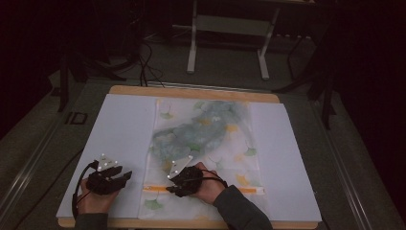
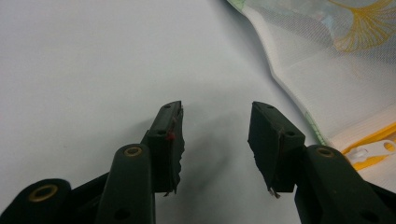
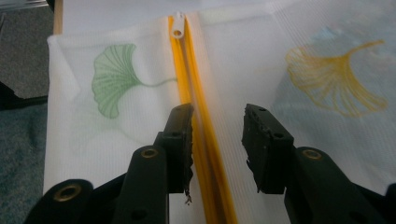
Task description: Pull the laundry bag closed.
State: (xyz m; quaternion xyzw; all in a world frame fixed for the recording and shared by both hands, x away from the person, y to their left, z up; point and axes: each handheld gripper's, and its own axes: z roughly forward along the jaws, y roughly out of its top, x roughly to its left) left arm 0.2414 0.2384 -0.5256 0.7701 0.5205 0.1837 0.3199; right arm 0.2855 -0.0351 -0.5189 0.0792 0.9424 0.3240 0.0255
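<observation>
At the near edge of the bench, the mesh bag (image 1: 203, 143) lies flat, zipper (image 3: 198, 116) running left-right. My right fingers (image 3: 217, 140) straddle it, open, lined up for the pull (image 3: 178, 31). Left fingers (image 2: 215, 140) wait open (nothing between), just left of the bag.

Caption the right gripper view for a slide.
Open right gripper poised over the yellow zipper of a leaf-printed mesh bag.

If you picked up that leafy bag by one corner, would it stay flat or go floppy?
Probably floppy: the mesh bag looks thin and see-through, with a rumpled edge. The soft bundle inside would likely slide to the low end. It seems light.
</observation>
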